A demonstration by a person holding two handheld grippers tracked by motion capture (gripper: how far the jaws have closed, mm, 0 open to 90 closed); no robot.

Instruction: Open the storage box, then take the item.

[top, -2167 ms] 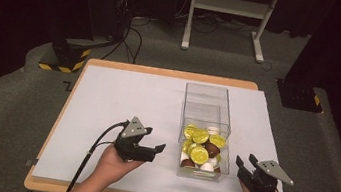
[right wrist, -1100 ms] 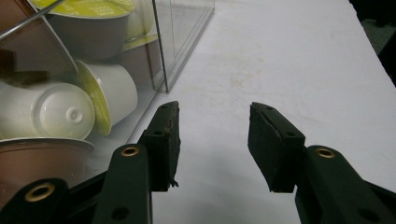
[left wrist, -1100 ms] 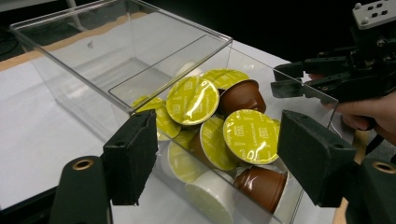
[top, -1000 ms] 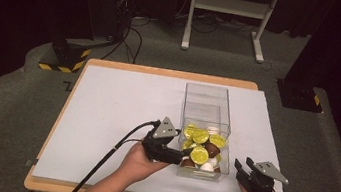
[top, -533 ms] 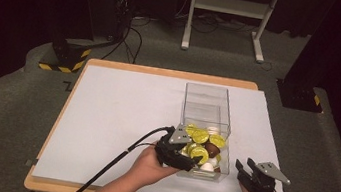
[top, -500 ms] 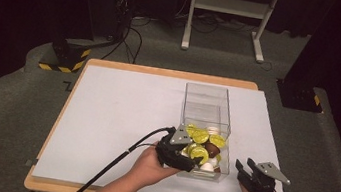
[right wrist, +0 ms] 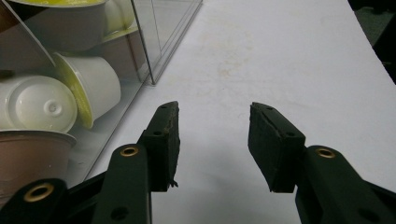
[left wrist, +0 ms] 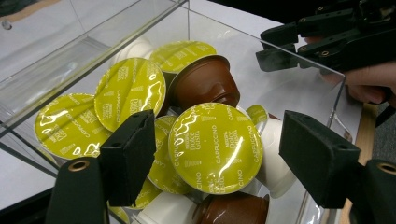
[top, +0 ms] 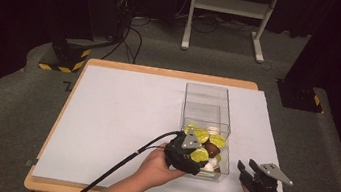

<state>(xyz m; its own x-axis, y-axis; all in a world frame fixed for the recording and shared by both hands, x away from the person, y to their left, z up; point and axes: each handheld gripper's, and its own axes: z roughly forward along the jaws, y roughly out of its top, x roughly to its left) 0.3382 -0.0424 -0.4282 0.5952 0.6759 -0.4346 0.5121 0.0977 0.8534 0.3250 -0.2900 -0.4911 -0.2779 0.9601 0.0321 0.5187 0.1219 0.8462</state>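
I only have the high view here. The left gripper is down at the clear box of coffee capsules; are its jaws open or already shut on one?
Observer: Open. In the left gripper view, the left gripper straddles a yellow-lidded capsule without touching it.
Operator: What does the lid say?
Observer: Dolce Gusto Cappuccino.
Operator: And the right gripper?
Observer: The right gripper is open over bare white table, beside the clear box.
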